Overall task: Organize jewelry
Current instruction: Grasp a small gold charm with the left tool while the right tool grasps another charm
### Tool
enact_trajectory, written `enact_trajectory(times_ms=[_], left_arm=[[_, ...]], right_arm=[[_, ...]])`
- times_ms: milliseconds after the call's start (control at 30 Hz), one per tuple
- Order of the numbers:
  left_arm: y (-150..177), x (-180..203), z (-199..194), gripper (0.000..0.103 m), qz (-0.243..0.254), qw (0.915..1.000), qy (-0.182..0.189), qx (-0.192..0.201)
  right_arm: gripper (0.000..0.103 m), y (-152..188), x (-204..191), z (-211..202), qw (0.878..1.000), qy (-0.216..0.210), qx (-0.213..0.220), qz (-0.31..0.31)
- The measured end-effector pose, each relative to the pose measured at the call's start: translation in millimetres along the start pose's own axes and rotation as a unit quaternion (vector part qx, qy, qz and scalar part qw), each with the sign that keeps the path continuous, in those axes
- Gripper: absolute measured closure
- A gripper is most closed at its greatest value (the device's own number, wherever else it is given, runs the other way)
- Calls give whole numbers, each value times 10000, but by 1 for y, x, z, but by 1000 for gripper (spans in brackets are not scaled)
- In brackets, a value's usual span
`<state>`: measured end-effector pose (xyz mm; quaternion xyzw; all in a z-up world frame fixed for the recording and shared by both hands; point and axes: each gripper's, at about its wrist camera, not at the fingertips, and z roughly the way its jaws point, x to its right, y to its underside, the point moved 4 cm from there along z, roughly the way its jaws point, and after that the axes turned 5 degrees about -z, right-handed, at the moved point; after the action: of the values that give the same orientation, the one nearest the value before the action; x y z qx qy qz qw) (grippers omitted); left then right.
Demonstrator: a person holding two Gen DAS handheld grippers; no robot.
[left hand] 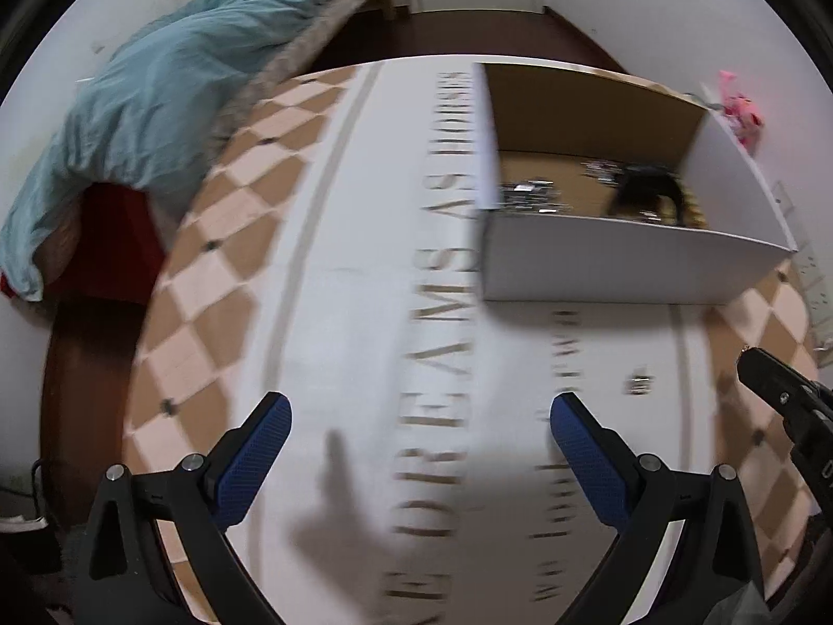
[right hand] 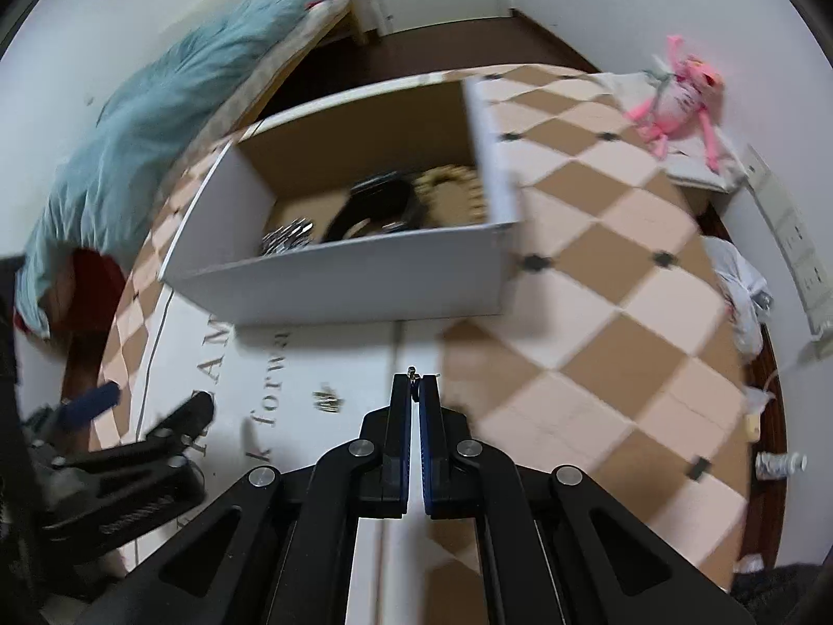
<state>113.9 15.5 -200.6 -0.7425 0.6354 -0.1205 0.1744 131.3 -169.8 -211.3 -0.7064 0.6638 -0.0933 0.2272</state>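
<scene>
An open white cardboard box [left hand: 625,265] [right hand: 354,281] stands on the table and holds a black strap-like item [right hand: 375,203], a pale beaded piece [right hand: 453,187] and silvery jewelry [right hand: 289,237]. A small silvery piece of jewelry [left hand: 640,384] [right hand: 328,400] lies on the white mat in front of the box. My left gripper [left hand: 419,432] is open and empty above the mat. My right gripper [right hand: 415,380] is shut on a tiny metal piece [right hand: 412,374] at its tips, in front of the box. The right gripper also shows at the right edge of the left wrist view [left hand: 749,362].
The tabletop has a tan and cream checked cloth [right hand: 598,271] and a white mat with grey lettering [left hand: 442,338]. A blue blanket [left hand: 156,104] lies on a bed to the left. A pink plush toy [right hand: 682,94] sits at the far right.
</scene>
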Motion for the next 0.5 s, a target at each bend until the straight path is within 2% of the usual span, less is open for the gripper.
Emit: enact_trajectory(times_ms=[200,267,300,400,467,500], left_arm=[[4,54,4,5,396,9983,421,108],[6,66,6,30,563,9975,405,125],[7,72,8,35,639,9970,424,102],[5,77,7,59,730,9958,505,231],[3,83,6,88,815,9945,614,248],[2,84,6,89,850,9943,598,253]], right_arm=[[100,6,37,-9,9994,216,15,264],[100,8,42,-10,9993,251,24,291],[100,9,44,-10,9992,251,36,315],[100,11,46,-10,9991,248,61,347],[100,11,47,-11,9991,250,82,344],[100,11,47,-12,9991,247,88,348]])
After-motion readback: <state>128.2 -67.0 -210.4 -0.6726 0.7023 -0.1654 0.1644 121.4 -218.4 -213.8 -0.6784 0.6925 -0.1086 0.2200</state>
